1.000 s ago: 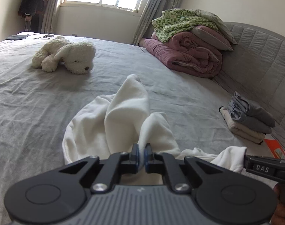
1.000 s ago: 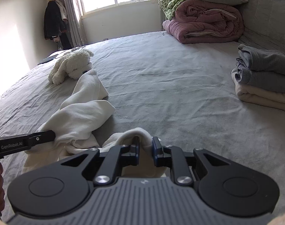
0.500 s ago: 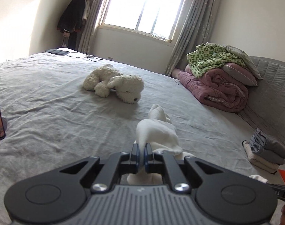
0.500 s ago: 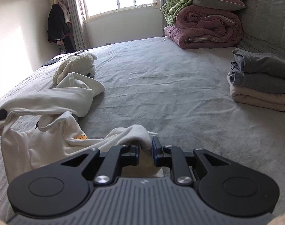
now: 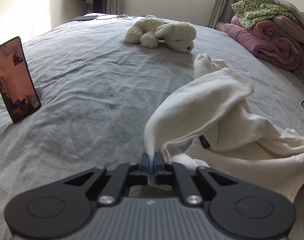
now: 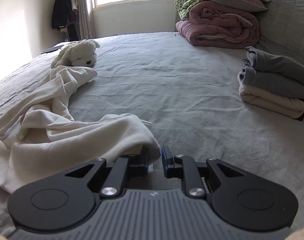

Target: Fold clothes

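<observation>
A cream white garment lies stretched and rumpled across the grey bed. My left gripper is shut on one edge of it, low over the bed, with the cloth running off to the right. In the right wrist view the garment spreads to the left. My right gripper holds the cloth's near corner, which drapes over the left finger; a small gap shows between the jaws.
A white plush dog lies mid-bed. A phone stands upright at the left. A stack of folded clothes sits at the right. Rolled pink and green quilts are piled by the headboard.
Both grippers have pulled apart and lowered, spreading the garment out over the bed. The left view has swung left, bringing the phone into sight.
</observation>
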`<control>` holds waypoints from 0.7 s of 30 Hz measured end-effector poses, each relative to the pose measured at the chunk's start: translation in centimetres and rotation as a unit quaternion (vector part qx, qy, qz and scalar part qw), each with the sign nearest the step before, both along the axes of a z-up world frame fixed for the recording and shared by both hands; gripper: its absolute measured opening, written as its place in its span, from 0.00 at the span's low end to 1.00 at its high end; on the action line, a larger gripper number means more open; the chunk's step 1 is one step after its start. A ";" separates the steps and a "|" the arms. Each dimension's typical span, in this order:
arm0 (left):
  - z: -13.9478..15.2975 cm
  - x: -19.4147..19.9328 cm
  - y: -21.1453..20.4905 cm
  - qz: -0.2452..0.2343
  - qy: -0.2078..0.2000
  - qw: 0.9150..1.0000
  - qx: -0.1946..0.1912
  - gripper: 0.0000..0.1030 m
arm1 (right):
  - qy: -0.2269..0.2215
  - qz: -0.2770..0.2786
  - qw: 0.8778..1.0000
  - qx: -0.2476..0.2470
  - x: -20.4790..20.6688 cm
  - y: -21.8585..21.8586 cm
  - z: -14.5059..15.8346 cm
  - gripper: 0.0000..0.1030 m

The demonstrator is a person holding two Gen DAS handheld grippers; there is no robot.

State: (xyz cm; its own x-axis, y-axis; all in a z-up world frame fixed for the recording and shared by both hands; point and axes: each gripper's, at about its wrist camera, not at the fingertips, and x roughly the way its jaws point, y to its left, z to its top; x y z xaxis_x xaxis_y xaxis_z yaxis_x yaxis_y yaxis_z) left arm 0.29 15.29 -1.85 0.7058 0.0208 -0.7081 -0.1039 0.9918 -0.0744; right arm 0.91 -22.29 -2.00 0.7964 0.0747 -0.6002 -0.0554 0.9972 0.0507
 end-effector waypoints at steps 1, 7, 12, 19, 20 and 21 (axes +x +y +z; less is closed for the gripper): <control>0.0 -0.1 0.0 -0.004 0.001 1.000 0.002 0.06 | 0.001 0.001 1.000 -0.002 0.0 0.0 -0.1 0.20; 0.5 -0.9 -0.6 -0.029 -0.013 0.999 0.026 0.16 | -0.005 0.006 1.000 -0.010 0.2 0.3 0.1 0.20; 0.8 -2.0 -1.5 -0.075 -0.036 0.995 0.054 0.28 | -0.004 0.004 1.000 -0.013 0.3 0.4 0.0 0.20; 0.7 -4.2 -3.4 -0.163 -0.083 0.976 0.118 0.29 | -0.003 0.004 1.000 -0.015 0.4 0.4 -0.1 0.21; 0.7 -4.4 -3.7 -0.174 -0.087 0.974 0.119 0.29 | -0.003 0.004 1.000 -0.016 0.3 0.4 -0.1 0.22; 0.7 -4.7 -3.9 -0.185 -0.091 0.971 0.121 0.30 | -0.003 0.005 1.000 -0.017 0.3 0.3 -0.1 0.22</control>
